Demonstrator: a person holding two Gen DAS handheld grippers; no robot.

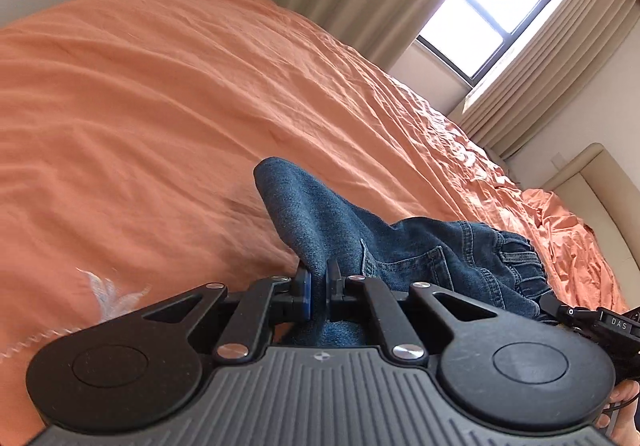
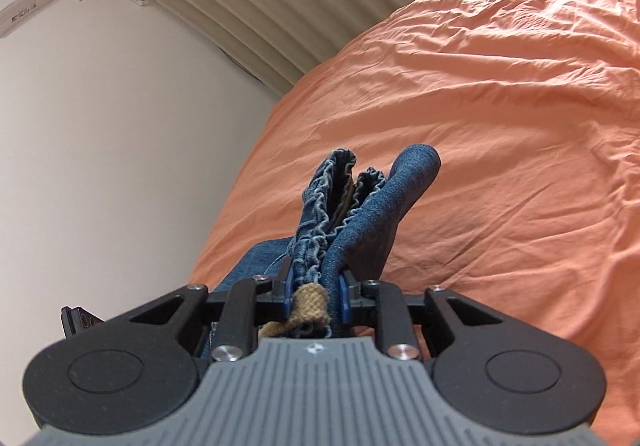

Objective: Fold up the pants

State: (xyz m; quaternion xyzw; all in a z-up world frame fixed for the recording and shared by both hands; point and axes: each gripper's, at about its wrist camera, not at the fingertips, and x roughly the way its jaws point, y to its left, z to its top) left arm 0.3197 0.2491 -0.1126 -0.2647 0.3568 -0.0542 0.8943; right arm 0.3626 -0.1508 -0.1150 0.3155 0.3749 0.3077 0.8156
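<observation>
Covering most of both views: bed (image 1: 160, 106) in orange sheet, curtains at 12 o'clock. Pants (image 1: 420, 254), blue denim, gathered over the sheet, running toward 3 o'clock in the left view. Left tongs (image 1: 318, 288) clamped tight on a denim fold. Right tongs (image 2: 315, 288) pinched on the bunched elastic waistband (image 2: 320, 214) and a tan drawstring (image 2: 310, 304). Step, judged: garment picked up by both ends; next calls for spreading it flat. Writing: "DAS" (image 1: 619, 323) on black gear at 4 o'clock.
</observation>
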